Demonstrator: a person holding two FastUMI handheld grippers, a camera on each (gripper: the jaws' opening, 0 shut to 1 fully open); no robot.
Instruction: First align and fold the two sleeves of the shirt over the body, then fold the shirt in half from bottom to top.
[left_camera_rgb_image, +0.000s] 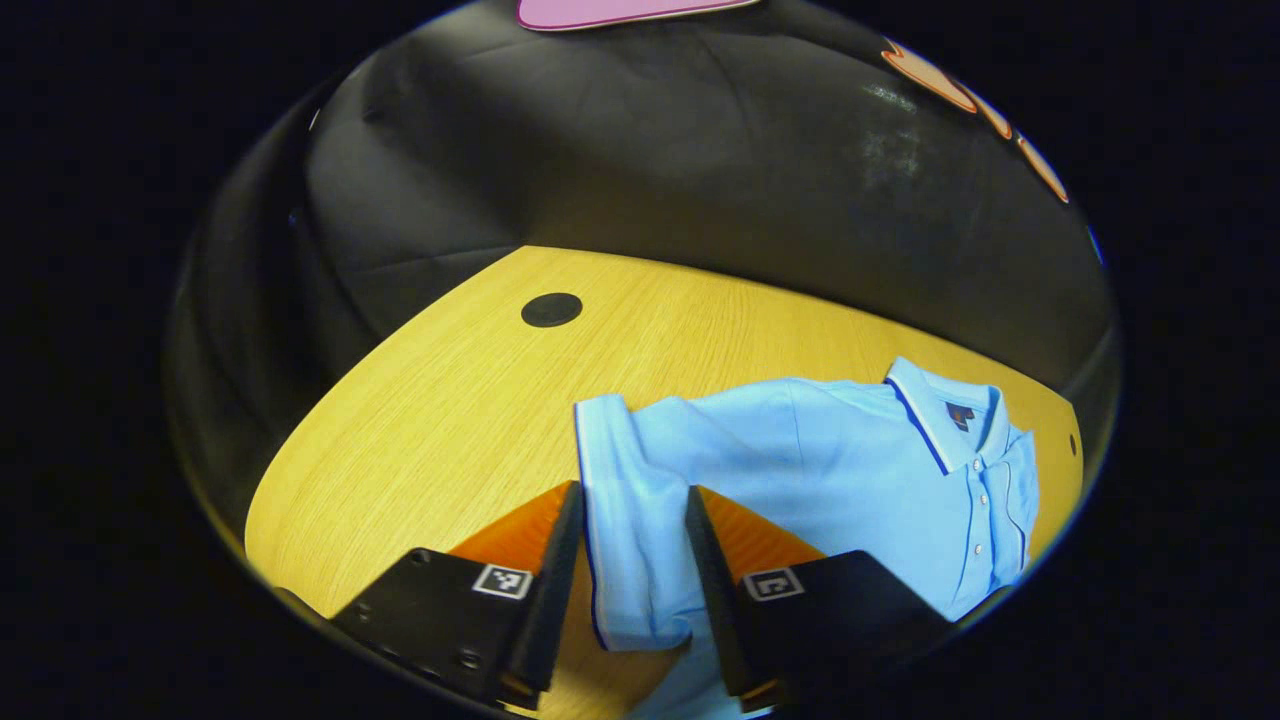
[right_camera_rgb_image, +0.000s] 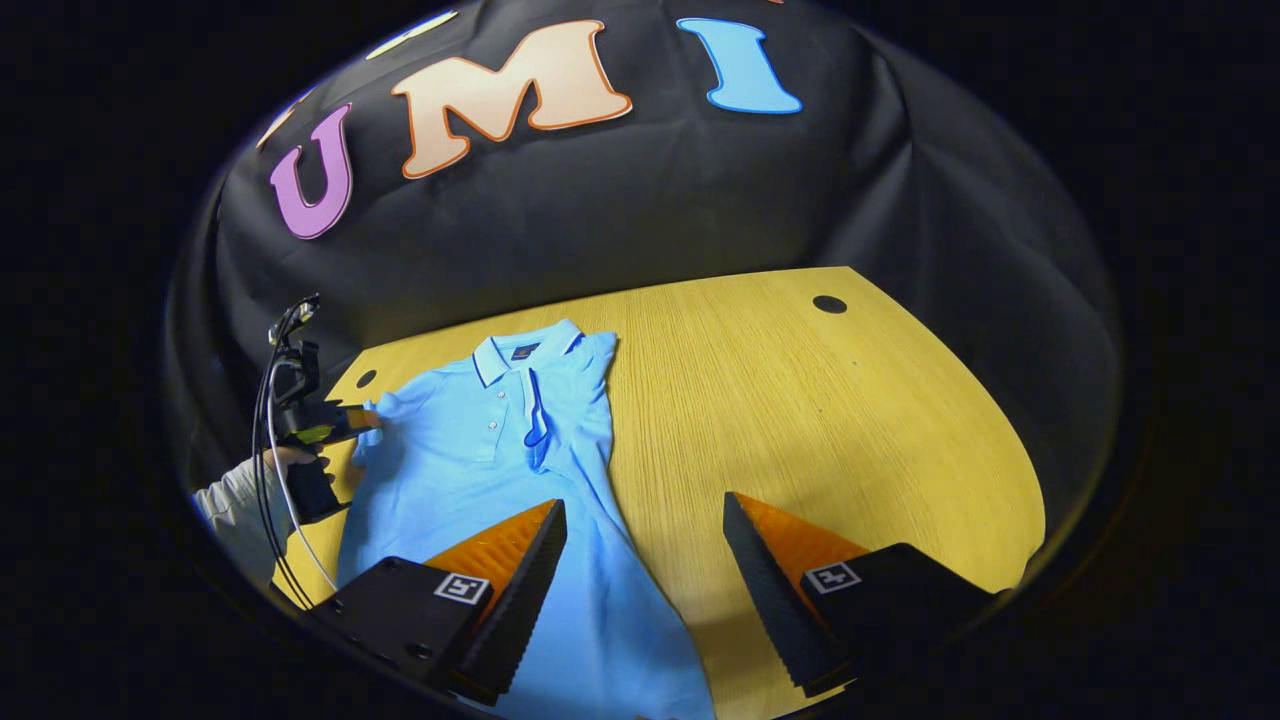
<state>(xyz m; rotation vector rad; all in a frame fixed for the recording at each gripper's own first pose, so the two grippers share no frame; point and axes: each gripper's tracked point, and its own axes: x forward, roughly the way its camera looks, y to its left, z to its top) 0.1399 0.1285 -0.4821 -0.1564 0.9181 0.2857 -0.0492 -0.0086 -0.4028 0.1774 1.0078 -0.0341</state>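
Note:
A light blue polo shirt (left_camera_rgb_image: 850, 460) (right_camera_rgb_image: 470, 470) lies face up on the wooden table (left_camera_rgb_image: 480, 400) (right_camera_rgb_image: 800, 420), collar (right_camera_rgb_image: 525, 350) toward the far wall. In the left gripper view one sleeve (left_camera_rgb_image: 635, 560) runs between the fingers of my left gripper (left_camera_rgb_image: 634, 488), touching both and filling the narrowed gap. The right gripper view shows that gripper (right_camera_rgb_image: 345, 422) at the sleeve's edge (right_camera_rgb_image: 385, 410), held by a hand (right_camera_rgb_image: 285, 460). The other sleeve (right_camera_rgb_image: 560, 400) lies folded over the chest. My right gripper (right_camera_rgb_image: 644, 501) hangs open over the shirt's right side edge, holding nothing.
Black round caps sit in the tabletop (left_camera_rgb_image: 551, 310) (right_camera_rgb_image: 829, 303) (right_camera_rgb_image: 366, 379). Black cloth walls surround the table. Cables hang from the left gripper beside the person's grey sleeve (right_camera_rgb_image: 235, 505). Bare wood stretches to the right of the shirt.

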